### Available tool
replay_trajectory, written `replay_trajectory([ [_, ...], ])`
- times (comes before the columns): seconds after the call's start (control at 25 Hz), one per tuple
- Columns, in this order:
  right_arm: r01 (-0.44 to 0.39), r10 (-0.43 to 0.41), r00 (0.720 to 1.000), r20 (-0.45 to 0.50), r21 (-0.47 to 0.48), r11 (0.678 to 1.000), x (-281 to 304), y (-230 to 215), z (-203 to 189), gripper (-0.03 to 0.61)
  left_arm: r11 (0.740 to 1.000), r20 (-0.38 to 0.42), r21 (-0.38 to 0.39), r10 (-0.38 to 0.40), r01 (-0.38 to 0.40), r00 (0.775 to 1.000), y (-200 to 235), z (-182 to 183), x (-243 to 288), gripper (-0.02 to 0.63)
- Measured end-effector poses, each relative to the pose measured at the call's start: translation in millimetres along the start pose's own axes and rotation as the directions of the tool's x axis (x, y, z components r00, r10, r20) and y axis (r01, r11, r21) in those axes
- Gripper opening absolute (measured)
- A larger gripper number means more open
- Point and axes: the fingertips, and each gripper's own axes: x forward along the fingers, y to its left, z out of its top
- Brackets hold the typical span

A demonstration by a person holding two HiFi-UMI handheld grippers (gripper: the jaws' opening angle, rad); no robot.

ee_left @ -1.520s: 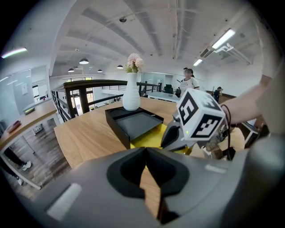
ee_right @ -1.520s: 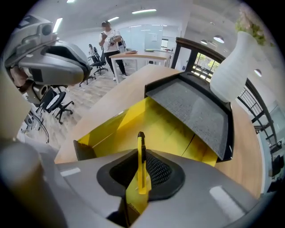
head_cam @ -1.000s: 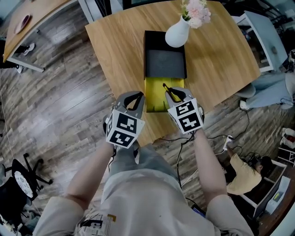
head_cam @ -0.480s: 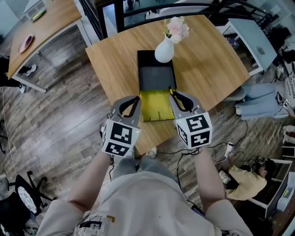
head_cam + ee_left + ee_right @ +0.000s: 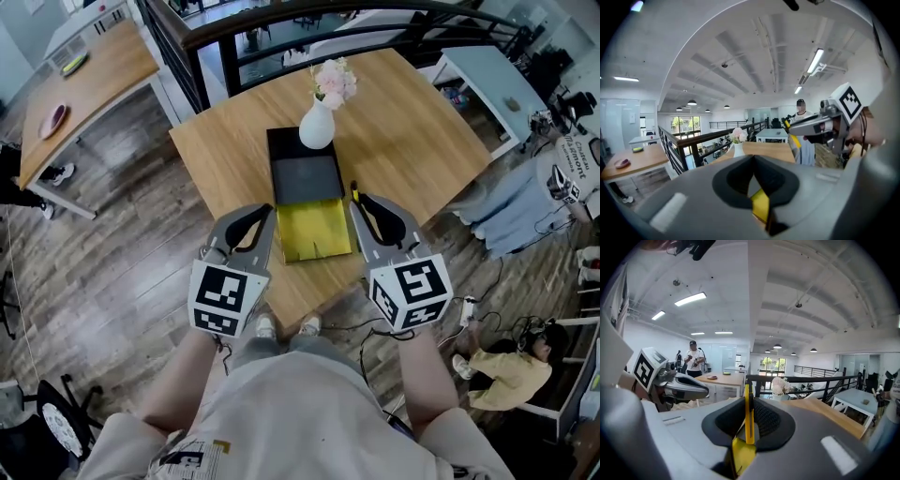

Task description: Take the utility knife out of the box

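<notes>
The utility knife [image 5: 354, 195], slim, yellow and black, stands between the pads of my right gripper [image 5: 358, 202], which is shut on it, well above the table. In the right gripper view the knife [image 5: 748, 418] rises upright from the jaws. The box lies on the wooden table [image 5: 422, 141] below: a yellow tray [image 5: 314, 234] with the black lid part [image 5: 305, 178] behind it. My left gripper [image 5: 268, 212] hovers left of the tray, fingertips together and nothing in them. In the left gripper view the right gripper [image 5: 791, 129] carries the knife [image 5: 795, 140] at the right.
A white vase [image 5: 317, 127] with pink flowers stands just behind the box. A dark railing [image 5: 281, 28] runs behind the table. Another table [image 5: 84, 84] stands at the far left, a pale one [image 5: 487, 84] at the right. A person in yellow [image 5: 506, 370] sits on the floor at the right.
Both grippers have risen away from the box, the right one carrying the knife up out of the yellow tray. The table looks farther below than before.
</notes>
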Motion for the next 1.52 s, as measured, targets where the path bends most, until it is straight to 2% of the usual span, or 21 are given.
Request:
replay_trajectory([
  [0.16, 0.033, -0.036, 0.995, 0.098, 0.032, 0.999, -24, -7, 23, 0.055, 1.0, 0.054, 0.022, 0.003, -0.004, 0.999, -5, 27, -14, 0.002],
  [0.36, 0.036, -0.04, 0.992, 0.123, 0.037, 0.999, -48, -3, 30, 0.055, 0.998, 0.11, 0.067, -0.004, -0.004, 0.994, -15, 50, -30, 0.002],
  [0.52, 0.052, -0.059, 0.987, 0.151, 0.051, 0.997, -60, -3, 33, 0.055, 0.996, 0.115, 0.092, -0.026, 0.015, 0.993, -25, 56, -28, 0.002],
  [0.8, 0.092, -0.113, 0.975, 0.194, 0.112, 0.989, -79, -4, 28, 0.055, 0.997, 0.106, 0.059, -0.053, 0.047, 0.993, -41, 54, -38, 0.002],
  [1.0, 0.094, -0.115, 0.975, 0.189, 0.115, 0.989, -81, -5, 27, 0.055, 0.994, 0.101, 0.078, -0.08, 0.072, 0.992, -47, 54, -39, 0.002],
  [1.52, 0.074, -0.092, 0.985, 0.149, 0.117, 0.99, -77, 3, 15, 0.055, 0.996, 0.088, 0.073, -0.066, 0.06, 0.994, -43, 46, -36, 0.002],
])
